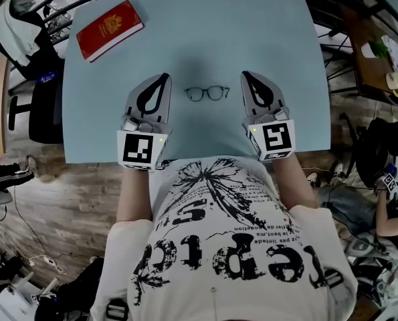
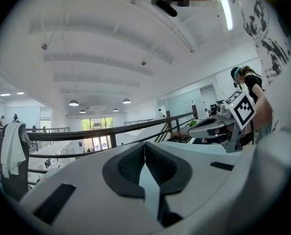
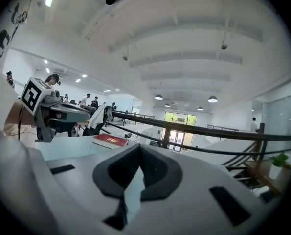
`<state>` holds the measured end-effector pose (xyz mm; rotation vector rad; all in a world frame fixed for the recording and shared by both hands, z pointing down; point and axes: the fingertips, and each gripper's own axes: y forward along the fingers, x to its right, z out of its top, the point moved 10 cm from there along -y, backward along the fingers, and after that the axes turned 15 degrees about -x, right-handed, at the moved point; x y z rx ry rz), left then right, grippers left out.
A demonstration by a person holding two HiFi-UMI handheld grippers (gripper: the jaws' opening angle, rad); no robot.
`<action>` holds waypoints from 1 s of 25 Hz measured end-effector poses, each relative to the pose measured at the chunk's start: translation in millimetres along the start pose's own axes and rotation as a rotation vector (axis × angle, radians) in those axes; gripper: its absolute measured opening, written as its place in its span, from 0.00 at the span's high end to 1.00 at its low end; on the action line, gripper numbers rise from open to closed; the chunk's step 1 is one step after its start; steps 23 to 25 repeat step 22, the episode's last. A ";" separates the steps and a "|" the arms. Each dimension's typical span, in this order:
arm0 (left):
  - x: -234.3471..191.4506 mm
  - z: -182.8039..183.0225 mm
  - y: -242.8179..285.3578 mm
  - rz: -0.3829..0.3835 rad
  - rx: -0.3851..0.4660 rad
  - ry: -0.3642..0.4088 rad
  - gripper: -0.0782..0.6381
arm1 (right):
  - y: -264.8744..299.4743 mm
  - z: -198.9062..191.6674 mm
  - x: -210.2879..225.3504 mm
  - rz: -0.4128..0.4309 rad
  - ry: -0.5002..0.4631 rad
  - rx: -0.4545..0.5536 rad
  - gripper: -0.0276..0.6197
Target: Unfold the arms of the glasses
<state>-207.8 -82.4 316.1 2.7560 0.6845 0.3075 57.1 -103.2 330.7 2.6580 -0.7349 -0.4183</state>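
Over the pale blue rectangular surface [image 1: 185, 32], the white left hand-held gripper [image 1: 162, 79] and white right hand-held gripper [image 1: 245, 77], jaws together on nothing, flank the thin dark-framed glasses [image 1: 207, 93] lying on it, long axis running gripper to gripper, neither clearly nearer.

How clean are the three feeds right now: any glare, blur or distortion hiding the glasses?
Head view: even light, sharp; the glasses read clearly on the table, with a soft shadow beyond them. Left gripper view: strong fisheye, dark corners, a bright ceiling light, no glasses in frame. Right gripper view: same fisheye; red book sharp, glasses not in frame.
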 end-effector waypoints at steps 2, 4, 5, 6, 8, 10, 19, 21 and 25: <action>0.9 0.0 0.6 0.003 -0.002 0.008 0.87 | -1.0 -2.0 0.9 -0.009 -0.003 -0.005 0.95; 2.1 -0.4 1.6 0.003 -0.006 0.014 0.87 | -1.8 -3.8 1.9 -0.018 -0.003 -0.009 0.95; 2.5 -0.5 2.0 0.002 -0.006 0.014 0.87 | -1.9 -4.3 2.0 -0.023 -0.003 -0.011 0.95; 2.8 -0.5 2.3 0.000 -0.006 0.014 0.87 | -1.9 -4.4 1.9 -0.027 -0.005 -0.011 0.95; 3.3 -0.9 3.4 -0.002 -0.009 0.019 0.87 | -1.8 -4.2 1.3 -0.030 -0.012 -0.007 0.95; 3.6 -2.1 4.9 -0.003 -0.013 0.023 0.87 | -1.4 -4.9 0.8 -0.028 -0.009 -0.002 0.95; -2.5 -7.7 7.6 -0.006 -0.017 -0.017 0.87 | 3.1 -6.4 -3.1 -0.030 -0.005 -0.003 0.95; -2.4 -6.6 8.3 -0.010 -0.014 -0.018 0.87 | 3.8 -6.1 -3.2 -0.037 0.000 0.000 0.95; -2.3 -6.2 8.6 -0.012 -0.014 -0.019 0.87 | 4.1 -5.9 -3.1 -0.041 0.003 0.002 0.95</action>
